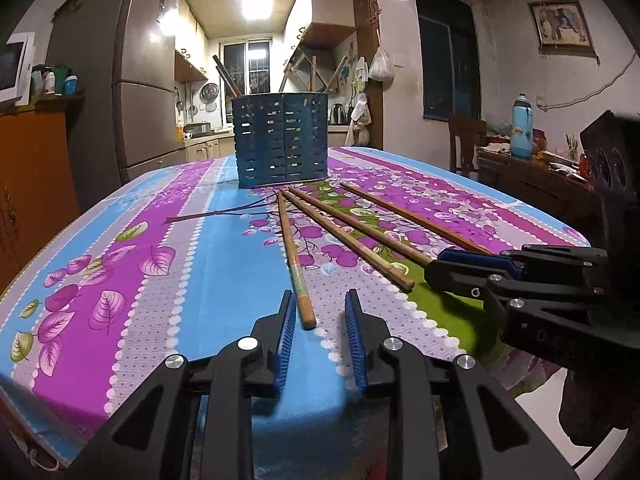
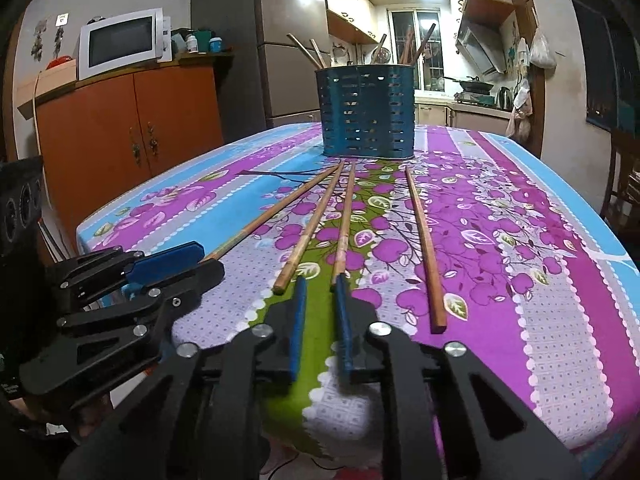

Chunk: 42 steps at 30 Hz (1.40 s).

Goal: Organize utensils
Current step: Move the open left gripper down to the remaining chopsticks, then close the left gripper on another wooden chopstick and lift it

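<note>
Wooden chopsticks [image 2: 426, 248] fan across the counter [image 1: 120, 248] toward a perforated blue holder [image 1: 280, 142]. Both claws, left [image 1: 320, 312] and right [image 2: 320, 292], sit open at near ends, seemingly poised to grasp.

cloth [image 1: 224, 264]: stripes of blue, purple and pale lilac with white dots, purple leaves, one green patch
holder [image 1: 280, 140]: dark teal, rows of small slots
chopsticks [image 1: 348, 236]: brown wood
pads [image 1: 286, 340]: blue, on black fingers
cabinet [image 2: 128, 128]: orange
microwave [image 2: 122, 42]: white
</note>
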Each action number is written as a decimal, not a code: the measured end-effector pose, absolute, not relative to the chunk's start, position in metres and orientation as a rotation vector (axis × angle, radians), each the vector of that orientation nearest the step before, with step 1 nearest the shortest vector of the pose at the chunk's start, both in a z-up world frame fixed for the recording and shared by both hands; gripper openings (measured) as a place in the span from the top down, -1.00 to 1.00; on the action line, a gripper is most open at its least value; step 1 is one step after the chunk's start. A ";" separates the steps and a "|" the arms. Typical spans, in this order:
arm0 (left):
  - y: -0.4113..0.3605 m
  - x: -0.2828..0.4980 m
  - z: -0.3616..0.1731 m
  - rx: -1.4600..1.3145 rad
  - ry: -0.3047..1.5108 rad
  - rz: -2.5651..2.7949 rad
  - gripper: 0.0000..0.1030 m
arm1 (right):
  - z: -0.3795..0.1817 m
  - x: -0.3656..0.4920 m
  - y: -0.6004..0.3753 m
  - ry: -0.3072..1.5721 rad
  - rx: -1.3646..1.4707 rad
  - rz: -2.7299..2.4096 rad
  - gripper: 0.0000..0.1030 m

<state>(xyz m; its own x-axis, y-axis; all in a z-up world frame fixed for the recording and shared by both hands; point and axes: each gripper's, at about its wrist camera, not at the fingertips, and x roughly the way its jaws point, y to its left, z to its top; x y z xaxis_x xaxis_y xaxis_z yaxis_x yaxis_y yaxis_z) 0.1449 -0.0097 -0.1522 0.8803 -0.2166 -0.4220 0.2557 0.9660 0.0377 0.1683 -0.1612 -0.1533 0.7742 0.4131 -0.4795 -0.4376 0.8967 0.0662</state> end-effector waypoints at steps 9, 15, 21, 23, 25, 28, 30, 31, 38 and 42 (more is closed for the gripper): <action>-0.010 0.147 -0.153 0.087 0.427 -0.241 0.48 | -0.152 0.180 -0.157 0.519 -0.055 0.484 0.54; -0.012 0.153 -0.153 0.083 0.417 -0.231 0.48 | -0.153 0.187 -0.152 0.511 -0.050 0.479 0.56; -0.010 0.149 -0.156 0.082 0.398 -0.230 0.47 | -0.155 0.183 -0.156 0.502 -0.048 0.467 0.69; -0.010 0.148 -0.157 0.079 0.385 -0.231 0.47 | -0.155 0.184 -0.156 0.496 -0.055 0.466 0.69; -0.010 0.147 -0.158 0.080 0.372 -0.229 0.47 | -0.156 0.185 -0.155 0.490 -0.057 0.465 0.70; -0.010 0.146 -0.159 0.083 0.364 -0.233 0.47 | -0.157 0.181 -0.155 0.474 -0.072 0.453 0.72; -0.009 0.146 -0.159 0.078 0.369 -0.232 0.52 | -0.158 0.179 -0.156 0.467 -0.061 0.444 0.84; -0.008 0.146 -0.158 0.075 0.370 -0.221 0.61 | -0.158 0.179 -0.157 0.465 -0.054 0.442 0.88; -0.003 0.145 -0.156 0.062 0.378 -0.197 0.82 | -0.157 0.178 -0.162 0.450 -0.017 0.425 0.89; -0.002 0.138 -0.144 0.069 0.350 -0.201 0.83 | -0.139 0.171 -0.169 0.412 -0.018 0.412 0.89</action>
